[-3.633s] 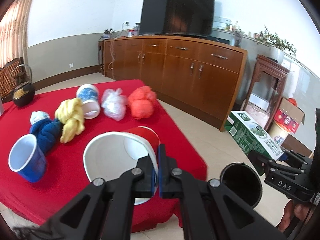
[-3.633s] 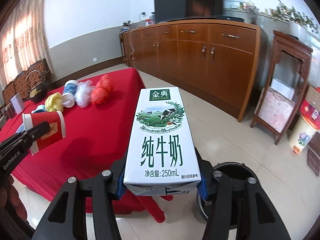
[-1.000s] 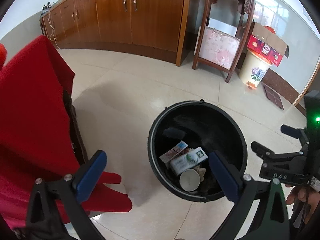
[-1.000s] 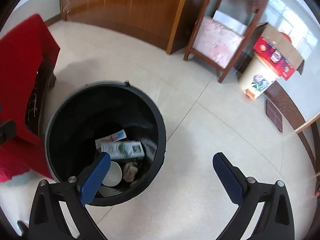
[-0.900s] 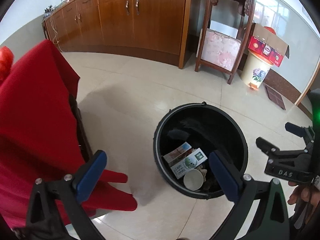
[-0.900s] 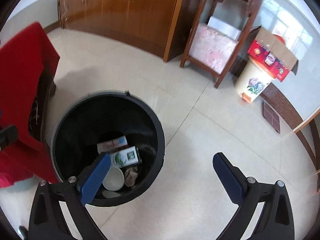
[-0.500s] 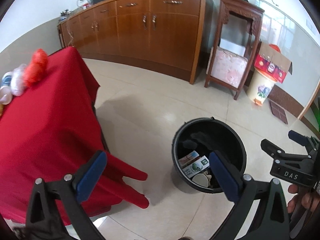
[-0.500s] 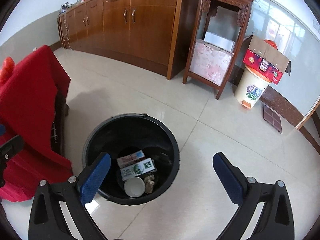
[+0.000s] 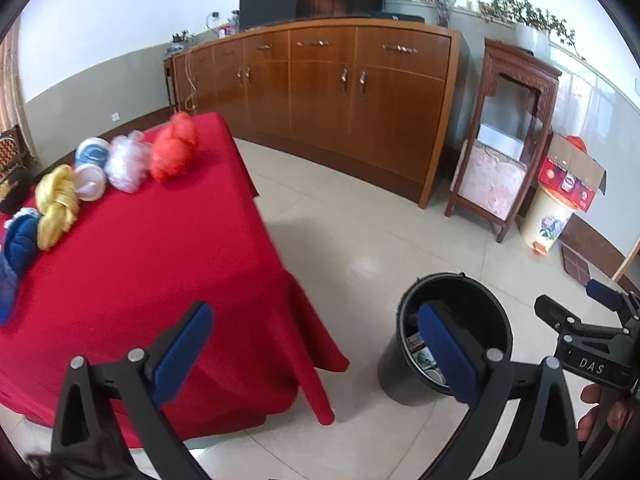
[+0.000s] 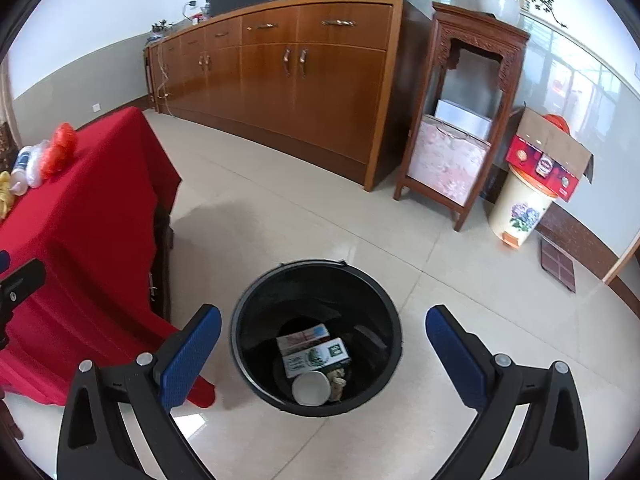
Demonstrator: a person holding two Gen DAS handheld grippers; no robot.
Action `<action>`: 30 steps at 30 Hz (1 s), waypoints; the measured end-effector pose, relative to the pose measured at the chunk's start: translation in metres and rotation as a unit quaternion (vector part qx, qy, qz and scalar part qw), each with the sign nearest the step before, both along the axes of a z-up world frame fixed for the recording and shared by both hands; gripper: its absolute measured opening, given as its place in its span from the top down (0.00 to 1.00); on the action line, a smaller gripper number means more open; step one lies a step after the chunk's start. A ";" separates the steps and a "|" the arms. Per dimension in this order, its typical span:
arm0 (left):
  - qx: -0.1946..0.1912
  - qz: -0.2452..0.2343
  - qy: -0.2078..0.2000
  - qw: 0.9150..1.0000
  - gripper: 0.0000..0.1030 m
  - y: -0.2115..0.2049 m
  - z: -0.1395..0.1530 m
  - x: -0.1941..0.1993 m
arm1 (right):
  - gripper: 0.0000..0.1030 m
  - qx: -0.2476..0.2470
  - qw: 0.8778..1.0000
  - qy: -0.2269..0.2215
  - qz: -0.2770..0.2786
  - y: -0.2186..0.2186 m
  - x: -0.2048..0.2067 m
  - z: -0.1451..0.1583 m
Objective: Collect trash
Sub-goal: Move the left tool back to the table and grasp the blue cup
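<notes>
A black trash bin (image 10: 256,308) stands on the tiled floor beside the red-clothed table (image 9: 152,248); it also shows in the left wrist view (image 9: 496,312). Inside lie a milk carton (image 10: 316,358), a second carton (image 10: 302,337) and a paper cup (image 10: 311,389). My right gripper (image 10: 320,344) is open and empty above the bin. My left gripper (image 9: 316,336) is open and empty, over the table's near corner. On the table lie an orange bag (image 9: 174,152), a clear bag (image 9: 126,161), a blue-white cup (image 9: 92,168), a yellow cloth (image 9: 58,204) and a blue cloth (image 9: 20,246).
A long wooden sideboard (image 10: 304,76) with a TV on it runs along the far wall. A carved wooden stand (image 10: 464,120) and a cream floral bin (image 10: 522,210) topped by a cardboard box stand to the right. A dark floor mat (image 10: 558,264) lies near the wall.
Both grippers held a red cup and a milk carton earlier; both now lie in the bin. Both grippers have risen and tilted up; the left has swung back toward the table.
</notes>
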State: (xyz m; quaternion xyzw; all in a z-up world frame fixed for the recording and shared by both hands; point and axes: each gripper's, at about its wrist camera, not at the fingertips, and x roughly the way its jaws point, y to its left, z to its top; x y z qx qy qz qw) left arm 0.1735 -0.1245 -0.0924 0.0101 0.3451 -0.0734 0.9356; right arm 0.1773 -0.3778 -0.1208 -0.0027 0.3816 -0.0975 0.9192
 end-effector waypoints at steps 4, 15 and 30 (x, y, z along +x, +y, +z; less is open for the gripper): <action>0.000 0.022 -0.025 0.999 0.00 0.020 0.009 -0.007 | 0.00 0.010 0.999 -0.021 0.023 0.021 0.000 0.012; 0.031 0.155 -0.061 0.985 0.00 0.130 0.029 -0.034 | 0.00 0.030 0.982 -0.065 0.172 0.130 0.011 0.045; 0.021 0.297 -0.072 0.952 0.00 0.275 0.011 -0.068 | 0.00 0.021 0.962 -0.086 0.257 0.270 0.035 0.049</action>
